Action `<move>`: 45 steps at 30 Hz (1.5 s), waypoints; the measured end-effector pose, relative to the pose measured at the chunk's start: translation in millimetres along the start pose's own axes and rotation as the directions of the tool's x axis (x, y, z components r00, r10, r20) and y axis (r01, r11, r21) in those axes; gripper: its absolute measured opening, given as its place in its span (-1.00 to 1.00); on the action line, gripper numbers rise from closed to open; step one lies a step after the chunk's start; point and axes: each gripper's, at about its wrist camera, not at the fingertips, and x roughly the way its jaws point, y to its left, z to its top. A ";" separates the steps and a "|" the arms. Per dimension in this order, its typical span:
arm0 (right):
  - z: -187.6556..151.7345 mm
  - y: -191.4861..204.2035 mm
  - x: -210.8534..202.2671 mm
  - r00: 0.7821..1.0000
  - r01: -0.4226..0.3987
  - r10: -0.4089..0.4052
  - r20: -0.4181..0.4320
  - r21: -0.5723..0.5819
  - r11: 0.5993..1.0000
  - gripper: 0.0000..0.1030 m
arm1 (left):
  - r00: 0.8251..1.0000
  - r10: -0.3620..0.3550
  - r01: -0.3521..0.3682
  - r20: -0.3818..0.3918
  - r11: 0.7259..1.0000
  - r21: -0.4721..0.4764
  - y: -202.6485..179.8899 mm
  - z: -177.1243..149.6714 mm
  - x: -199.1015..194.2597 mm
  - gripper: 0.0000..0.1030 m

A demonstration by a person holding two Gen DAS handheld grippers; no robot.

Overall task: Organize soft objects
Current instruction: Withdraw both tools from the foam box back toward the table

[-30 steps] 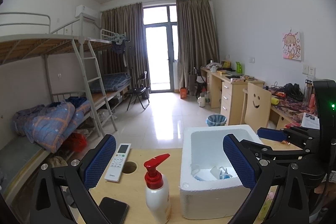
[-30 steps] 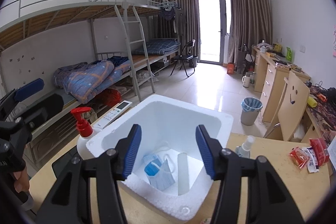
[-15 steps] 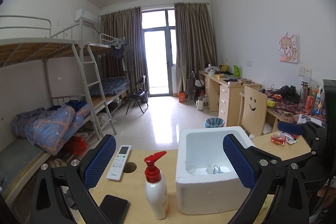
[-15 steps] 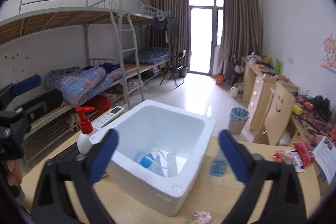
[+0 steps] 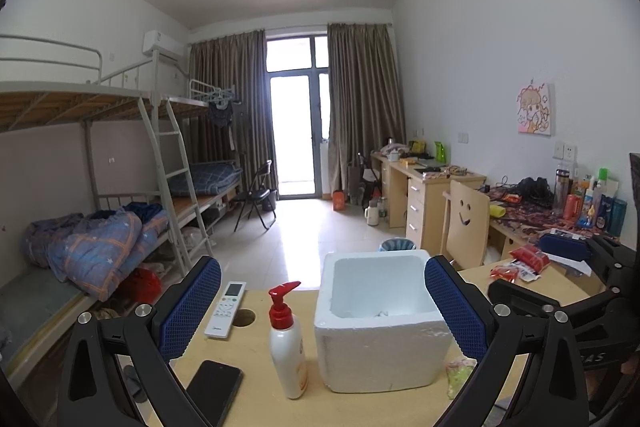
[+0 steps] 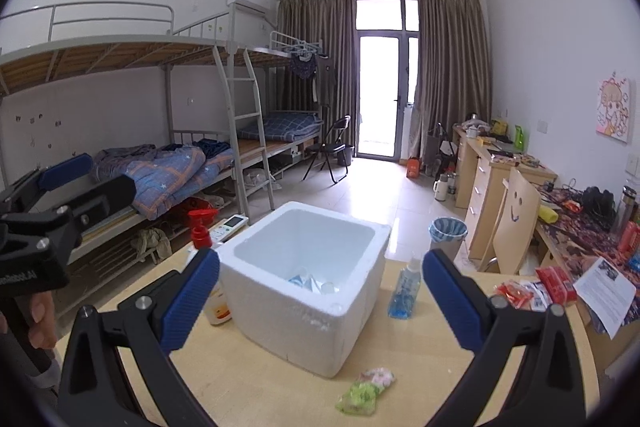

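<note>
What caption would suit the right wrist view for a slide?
Open right gripper faces a white foam box on a wooden table, a small green packet lying in front.

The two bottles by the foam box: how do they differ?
The pump bottle is white with a red pump head; the clear bottle holds blue liquid. The pump bottle stands left of the foam box, the clear bottle right of it. Both stand upright on the table.

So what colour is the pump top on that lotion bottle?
Red, on a white bottle; clearest in the left wrist view.
</note>
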 end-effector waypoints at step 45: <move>-116.7 6.6 -104.6 0.986 0.082 -0.088 0.141 0.050 0.995 0.99 | 0.994 -0.087 0.092 0.066 0.993 -0.074 -18.8 -109.1 -77.9 0.98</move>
